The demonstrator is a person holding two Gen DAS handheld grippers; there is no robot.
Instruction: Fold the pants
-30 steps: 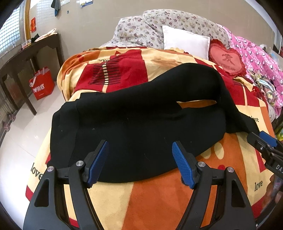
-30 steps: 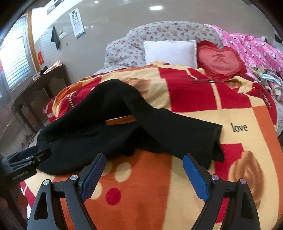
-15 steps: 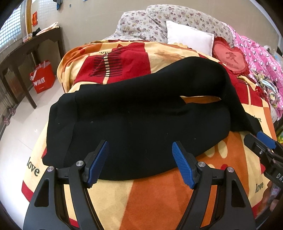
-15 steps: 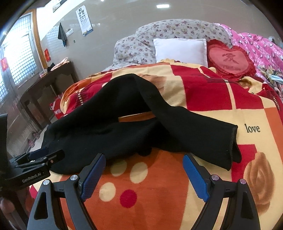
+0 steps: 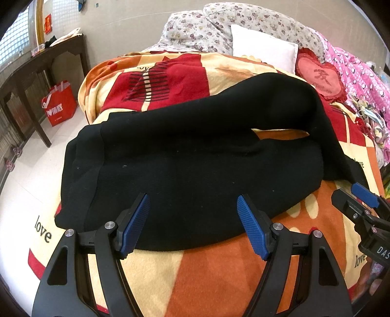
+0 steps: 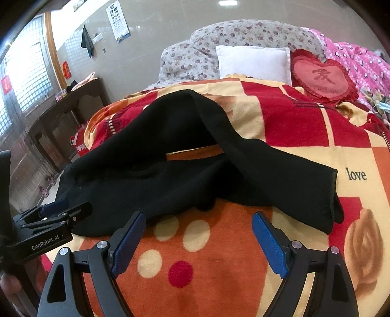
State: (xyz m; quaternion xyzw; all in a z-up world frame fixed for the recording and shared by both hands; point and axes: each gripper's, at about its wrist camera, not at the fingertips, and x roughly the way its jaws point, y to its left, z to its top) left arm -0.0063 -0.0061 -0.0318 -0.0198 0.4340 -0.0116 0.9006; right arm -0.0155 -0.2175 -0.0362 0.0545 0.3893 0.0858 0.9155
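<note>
Black knit pants (image 5: pixel 195 170) lie spread on the red, orange and cream blanket (image 5: pixel 219 273), waistband at the left. One leg arches toward the pillows and bends back, crossing over the other; its cuff (image 6: pixel 329 202) lies at the right. My left gripper (image 5: pixel 193 219) is open and empty, its blue pads (image 5: pixel 135 224) just above the pants' near edge. My right gripper (image 6: pixel 198 240) is open and empty over the bare blanket, short of the pants (image 6: pixel 158 175). Each gripper shows in the other's view: the right one (image 5: pixel 360 207) and the left one (image 6: pixel 53 212).
A white pillow (image 5: pixel 264 52), a red heart cushion (image 5: pixel 320 78), floral bedding (image 5: pixel 219 22) and pink bedding (image 5: pixel 360 73) lie at the head of the bed. A dark wooden table (image 5: pixel 36 73) and a red bag (image 5: pixel 58 102) stand on the tiled floor at the left.
Both grippers have moved a little forward toward the pants and stayed open. The pants have not moved.
</note>
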